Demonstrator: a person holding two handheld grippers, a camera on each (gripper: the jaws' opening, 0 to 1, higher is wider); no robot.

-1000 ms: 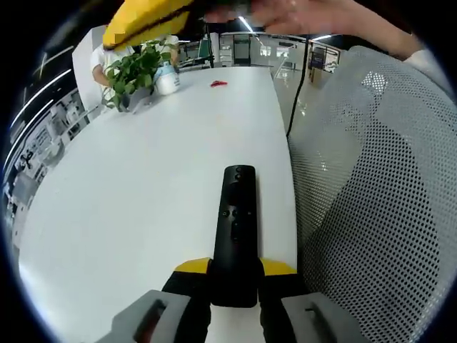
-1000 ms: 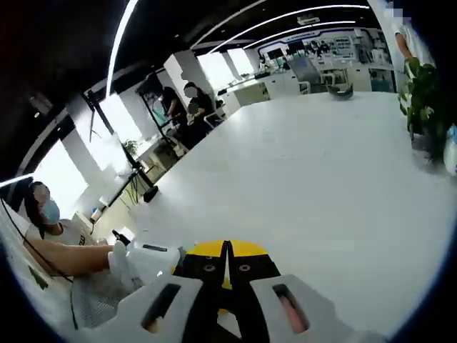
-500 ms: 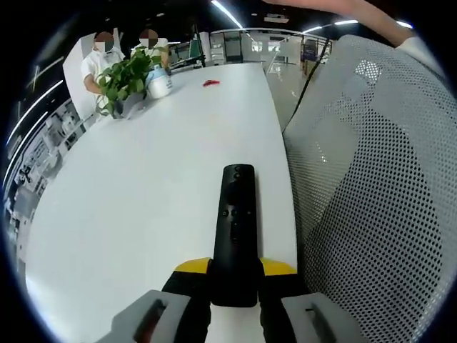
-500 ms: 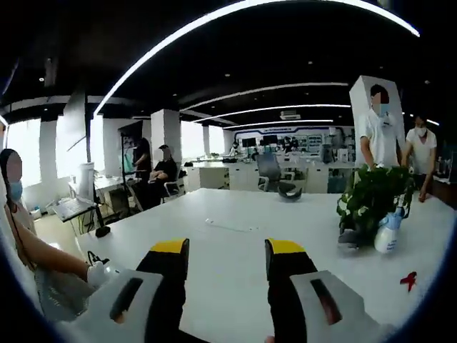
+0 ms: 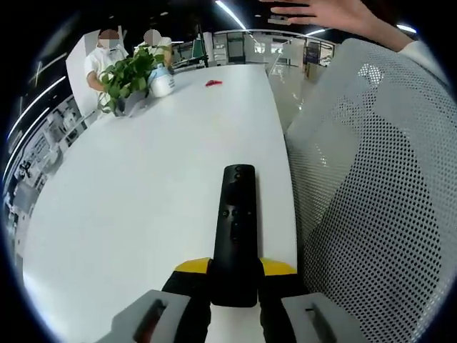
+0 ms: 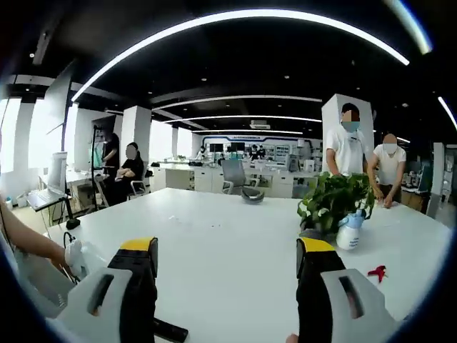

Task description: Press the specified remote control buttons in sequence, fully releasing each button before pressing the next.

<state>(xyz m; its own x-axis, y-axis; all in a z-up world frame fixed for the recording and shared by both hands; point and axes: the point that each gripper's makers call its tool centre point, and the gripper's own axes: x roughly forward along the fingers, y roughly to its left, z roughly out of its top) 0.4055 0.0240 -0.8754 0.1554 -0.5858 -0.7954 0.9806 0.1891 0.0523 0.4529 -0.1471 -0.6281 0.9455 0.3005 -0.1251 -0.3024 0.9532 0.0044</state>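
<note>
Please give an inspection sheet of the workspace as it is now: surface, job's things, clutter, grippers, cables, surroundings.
Surface: white table, mostly bare.
Job's things: black remote control, lying lengthwise between the left gripper's jaws, buttons facing up.
Clutter: potted plant, white spray bottle beside it, small red object, all at the far end.
Grippers: left gripper shut on the remote control; right gripper open, holding nothing.
Cables: one dark cable hanging past the table's far edge.
Surroundings: white mesh chair back beside the table; a hand above; open office with people standing and seated.
</note>
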